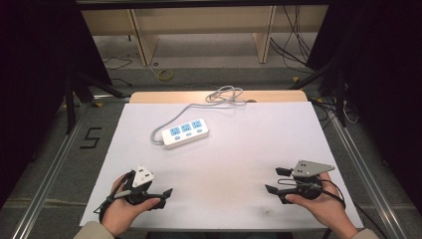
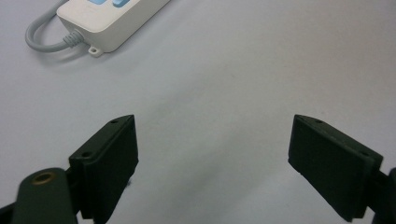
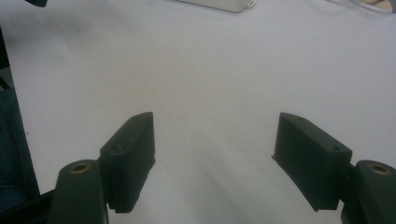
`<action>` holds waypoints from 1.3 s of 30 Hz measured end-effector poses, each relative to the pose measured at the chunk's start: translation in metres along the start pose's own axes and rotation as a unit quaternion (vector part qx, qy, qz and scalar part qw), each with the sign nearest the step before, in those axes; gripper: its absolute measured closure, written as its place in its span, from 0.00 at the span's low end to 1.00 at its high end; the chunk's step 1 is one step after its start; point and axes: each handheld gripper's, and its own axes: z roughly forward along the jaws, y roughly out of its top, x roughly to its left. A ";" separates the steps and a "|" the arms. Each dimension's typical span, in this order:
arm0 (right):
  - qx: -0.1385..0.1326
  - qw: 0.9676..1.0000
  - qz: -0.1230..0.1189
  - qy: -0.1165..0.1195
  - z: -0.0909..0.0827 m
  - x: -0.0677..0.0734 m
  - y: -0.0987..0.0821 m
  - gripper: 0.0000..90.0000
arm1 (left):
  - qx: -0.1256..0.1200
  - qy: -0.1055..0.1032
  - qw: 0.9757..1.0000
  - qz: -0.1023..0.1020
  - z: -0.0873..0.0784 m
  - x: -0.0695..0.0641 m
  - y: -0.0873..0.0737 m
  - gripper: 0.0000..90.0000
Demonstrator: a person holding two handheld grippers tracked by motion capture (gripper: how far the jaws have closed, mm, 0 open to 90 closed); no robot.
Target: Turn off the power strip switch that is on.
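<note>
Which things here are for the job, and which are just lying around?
For the job:
- left tongs, open
- right tongs, open
- white power strip with blue sockets, and its grey cord

Just lying around:
- black cables on the floor behind
- wooden shelf legs

White power strip (image 1: 185,133), three blue socket faces in row on top, lies flat on white tabletop (image 1: 239,164), left of centre toward far side, turned slightly diagonal. Grey cord (image 1: 219,99) leaves near-left end, loops back, runs to far edge, coils there. Nothing plugged in.
</note>
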 end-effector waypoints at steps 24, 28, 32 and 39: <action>-0.001 1.000 -0.002 -0.002 0.000 0.002 0.001 0.33 | -0.018 0.046 0.999 -0.018 -0.009 0.007 0.013 0.96; -0.001 1.000 -0.002 -0.002 0.000 0.002 0.001 0.33 | -0.012 0.044 0.999 -0.015 -0.009 0.008 0.017 1.00; -0.002 1.000 -0.001 -0.001 0.001 0.002 0.001 0.33 | -0.014 0.043 0.999 -0.013 -0.007 0.008 0.021 1.00; -0.001 1.000 -0.003 -0.001 0.001 0.003 0.001 0.33 | -0.014 0.043 0.999 -0.018 0.000 0.014 0.031 1.00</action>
